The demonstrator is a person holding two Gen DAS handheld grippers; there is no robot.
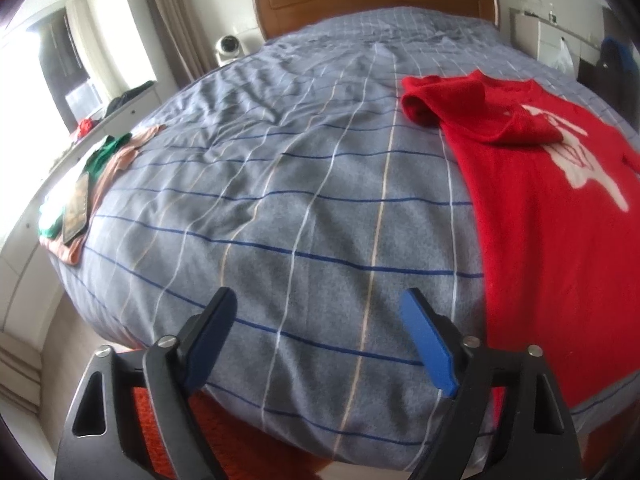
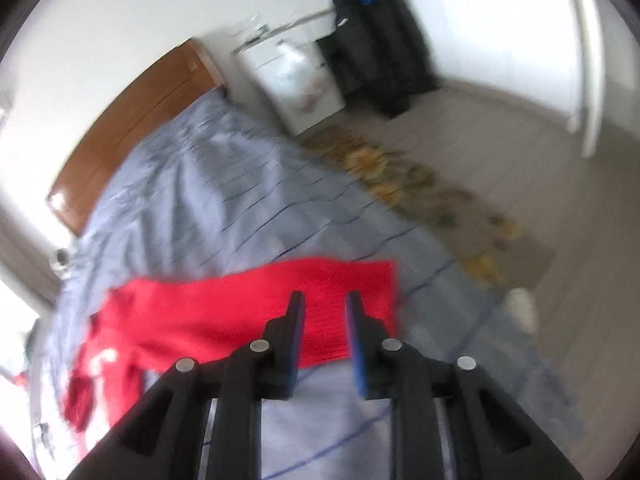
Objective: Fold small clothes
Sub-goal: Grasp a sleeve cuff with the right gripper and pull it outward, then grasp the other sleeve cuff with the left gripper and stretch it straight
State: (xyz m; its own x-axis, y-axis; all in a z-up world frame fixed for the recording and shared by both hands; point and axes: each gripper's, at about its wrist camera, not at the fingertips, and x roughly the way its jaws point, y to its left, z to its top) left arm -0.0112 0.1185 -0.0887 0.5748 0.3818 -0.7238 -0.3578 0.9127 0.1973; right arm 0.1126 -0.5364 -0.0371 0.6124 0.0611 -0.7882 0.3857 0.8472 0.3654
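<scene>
A red sweater (image 1: 552, 208) with a white pattern lies spread on the right side of the bed, its sleeve bunched over the chest at the far end. It also shows in the blurred right wrist view (image 2: 224, 320). My left gripper (image 1: 320, 308) is wide open and empty above the bed's near edge, left of the sweater. My right gripper (image 2: 325, 300) is open with a narrow gap and empty, hovering over the sweater's hem end.
The bed has a grey checked cover (image 1: 288, 184) and a wooden headboard (image 1: 372, 0). Green and pink clothes with a dark flat object (image 1: 80, 200) lie at the bed's left edge. A white cabinet (image 2: 296, 84), a dark bag (image 2: 376, 56) and a patterned rug (image 2: 432, 200) stand right of the bed.
</scene>
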